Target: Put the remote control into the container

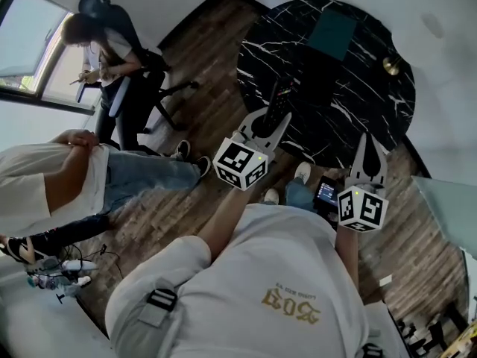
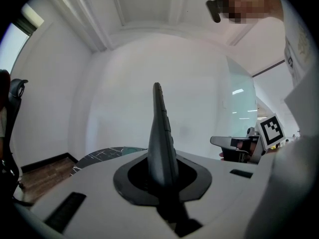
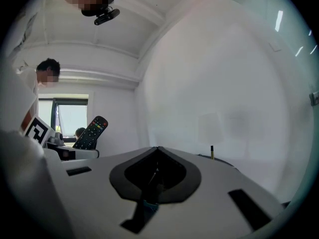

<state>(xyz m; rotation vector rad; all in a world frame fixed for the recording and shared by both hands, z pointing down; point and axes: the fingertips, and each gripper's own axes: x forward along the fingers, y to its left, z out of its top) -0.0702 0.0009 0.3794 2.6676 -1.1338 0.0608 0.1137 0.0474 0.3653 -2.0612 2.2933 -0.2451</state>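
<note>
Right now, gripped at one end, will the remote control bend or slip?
Probably stiff: the remote control stands straight out of the left gripper without sagging. It might pivot or slip, since only one end is clamped. Likely light: it looks slim.

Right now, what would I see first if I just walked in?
The left claw grips a black remote control, sticking out toward a round black marble table. A green container sits on the table's far side.

Glossy marble table (image 1: 365, 103); matt plastic remote control (image 2: 161, 138)
</note>
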